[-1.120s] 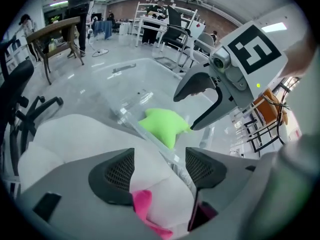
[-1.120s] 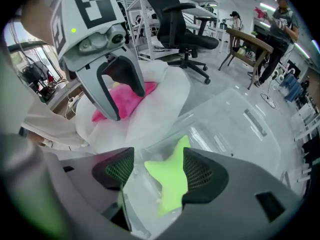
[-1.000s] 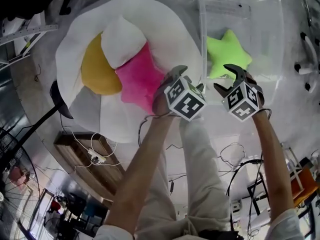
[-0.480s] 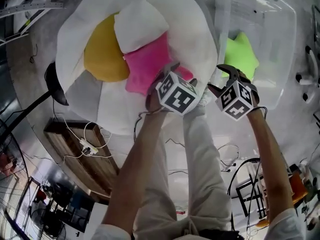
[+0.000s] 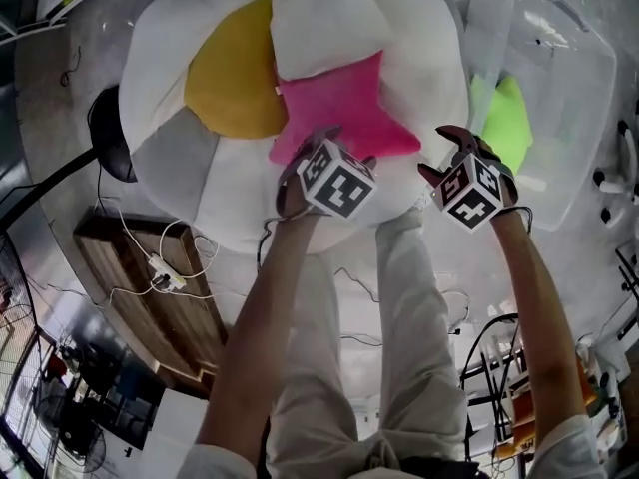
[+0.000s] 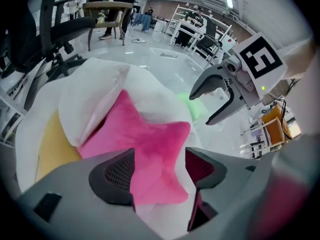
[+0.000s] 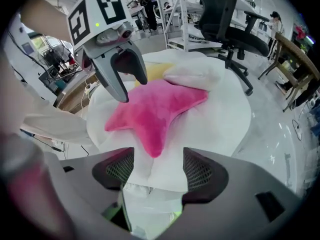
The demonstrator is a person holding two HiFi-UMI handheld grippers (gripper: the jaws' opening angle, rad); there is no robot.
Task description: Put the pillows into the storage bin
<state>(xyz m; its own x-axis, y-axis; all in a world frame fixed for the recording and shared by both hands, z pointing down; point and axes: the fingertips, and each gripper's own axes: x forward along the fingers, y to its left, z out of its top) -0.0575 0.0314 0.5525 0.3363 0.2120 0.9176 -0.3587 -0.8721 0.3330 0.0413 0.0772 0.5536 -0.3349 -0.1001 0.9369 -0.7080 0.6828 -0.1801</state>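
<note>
A pink star pillow (image 5: 344,108) lies on a big round white cushion (image 5: 200,188), beside a yellow pillow (image 5: 235,83) and a white pillow (image 5: 324,33). A green star pillow (image 5: 509,123) sits inside the clear storage bin (image 5: 569,78) at the right. My left gripper (image 5: 312,148) hangs open just over the pink star's (image 6: 145,144) lower point, which shows between its jaws (image 6: 160,169). My right gripper (image 5: 439,153) stands open and empty over the cushion's edge, next to the bin's wall. In the right gripper view the pink star (image 7: 155,109) lies ahead of the jaws.
A black chair base (image 5: 110,143) pokes out left of the cushion. A wooden board (image 5: 150,267) with a power strip and cables lies on the floor below it. The person's legs stand between cushion and bin. An office chair (image 7: 235,19) stands behind the cushion.
Both grippers have swung left, away from the bin and over the cushion. The left one has come from the star's right side to its lower point. Neither has taken hold of anything.
</note>
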